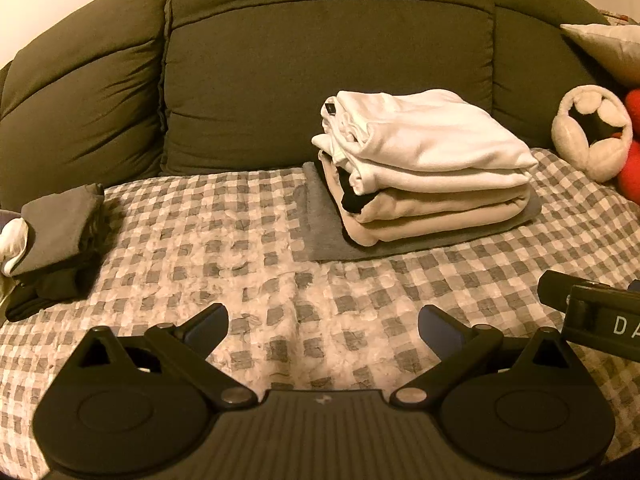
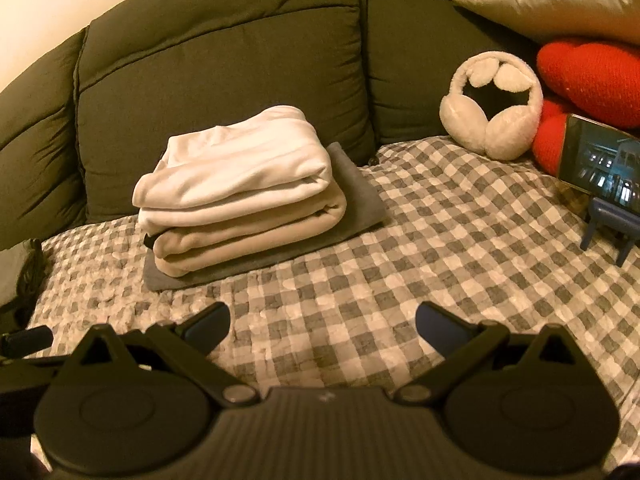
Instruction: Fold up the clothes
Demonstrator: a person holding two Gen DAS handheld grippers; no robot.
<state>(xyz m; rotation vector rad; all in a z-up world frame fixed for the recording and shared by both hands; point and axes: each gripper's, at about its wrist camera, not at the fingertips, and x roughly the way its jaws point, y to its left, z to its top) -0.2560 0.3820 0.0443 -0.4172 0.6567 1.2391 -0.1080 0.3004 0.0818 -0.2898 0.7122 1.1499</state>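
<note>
In the left wrist view, the left gripper hangs over the checked blanket with its fingers spread wide and nothing between them. The stack of folded clothes sits toward the back of the blanket, near the dark green back cushion, resting on a flat grey cloth. Its long axis runs left to right, with the layered ends facing left. A small dark tag on the top white piece is too small to read, and something black is tucked between the layers, mostly hidden. At the left edge a dark folded pile is partly cut off. At the right edge a black part of the right gripper shows the letters "D A", the rest cut off.

In the right wrist view, the right gripper is likewise spread wide and empty above the blanket. The stack lies ahead and to the left, folded edges toward the right. White earmuffs lean against a red plush. A phone on a blue stand shows a dim picture that is hard to make out. Writing on the pale pillow is unreadable.
</note>
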